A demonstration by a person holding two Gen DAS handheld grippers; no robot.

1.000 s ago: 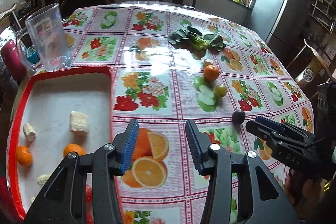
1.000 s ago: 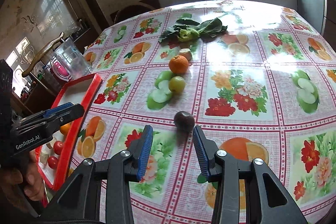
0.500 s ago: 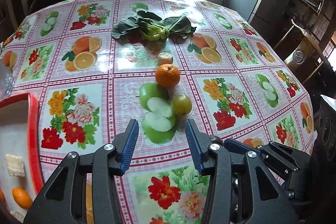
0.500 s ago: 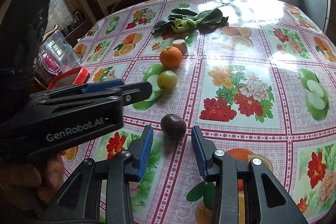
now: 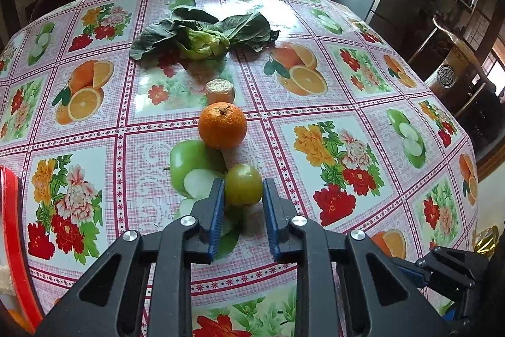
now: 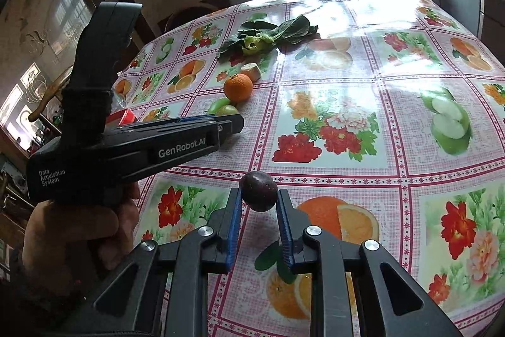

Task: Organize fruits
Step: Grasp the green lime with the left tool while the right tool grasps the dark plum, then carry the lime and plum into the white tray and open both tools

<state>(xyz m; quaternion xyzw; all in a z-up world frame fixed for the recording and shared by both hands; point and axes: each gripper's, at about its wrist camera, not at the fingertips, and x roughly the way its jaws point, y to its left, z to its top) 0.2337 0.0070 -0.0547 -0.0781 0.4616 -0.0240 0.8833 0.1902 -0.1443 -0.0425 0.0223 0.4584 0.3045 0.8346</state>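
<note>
Right wrist: "GenRobot.AI" on left tool [image 6: 232,122].

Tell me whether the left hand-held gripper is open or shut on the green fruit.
Shut on it. The left hand-held gripper has just closed its jaws, and both blue pads now press the sides of the green fruit on the tablecloth.

Right gripper [image 6: 259,198] fingers clamp the dark plum [image 6: 258,191] on the table.

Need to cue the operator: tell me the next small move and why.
Probably lift both: the left tongs are closed on the green fruit, the right tongs on the dark fruit, both fruits on the tablecloth, outside the red tray.
</note>
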